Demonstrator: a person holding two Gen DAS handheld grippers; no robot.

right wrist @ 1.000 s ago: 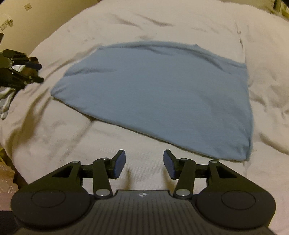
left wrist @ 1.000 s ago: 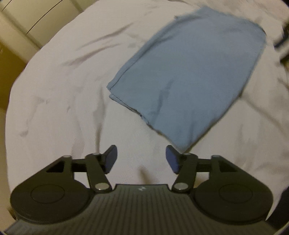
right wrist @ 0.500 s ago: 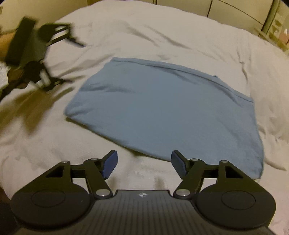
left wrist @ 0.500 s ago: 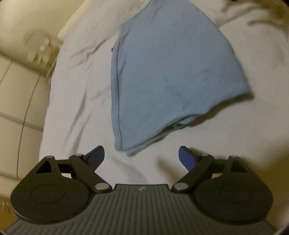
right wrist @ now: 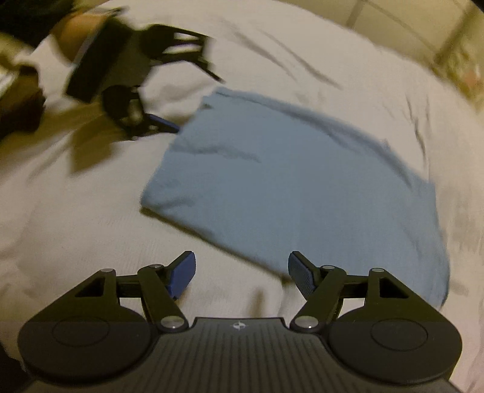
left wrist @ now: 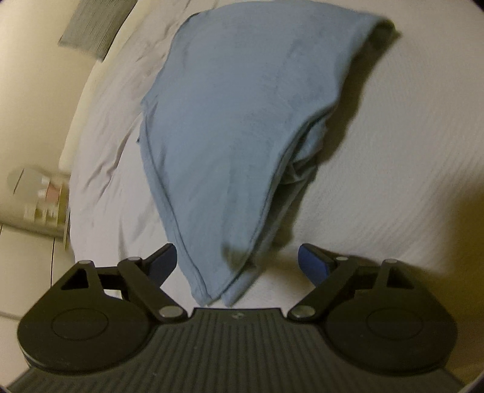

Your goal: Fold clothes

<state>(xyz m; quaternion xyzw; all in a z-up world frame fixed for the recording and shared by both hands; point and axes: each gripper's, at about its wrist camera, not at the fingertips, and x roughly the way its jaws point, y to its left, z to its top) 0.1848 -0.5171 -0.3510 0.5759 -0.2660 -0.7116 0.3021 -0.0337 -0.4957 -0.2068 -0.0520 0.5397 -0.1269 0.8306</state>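
A light blue folded garment [left wrist: 236, 127] lies on a white bed sheet [left wrist: 393, 181]. In the left wrist view its near corner reaches down between the wide-open fingers of my left gripper [left wrist: 237, 263], which holds nothing. In the right wrist view the garment [right wrist: 302, 187] lies flat ahead and to the right. My right gripper [right wrist: 240, 273] is open and empty, just short of the garment's near edge. The left gripper [right wrist: 142, 99] shows blurred at the garment's far left corner.
The bed's left edge [left wrist: 81, 121] drops off to a pale floor. A grey mat [left wrist: 96, 24] lies beyond it, and small bottles [left wrist: 45, 196] stand on a low shelf. Cupboard fronts [right wrist: 408, 18] stand behind the bed.
My left gripper has swung round to the garment's corner, opened wider and closed in until the corner lies between its fingers. My right gripper opened wider and moved closer to the near edge.
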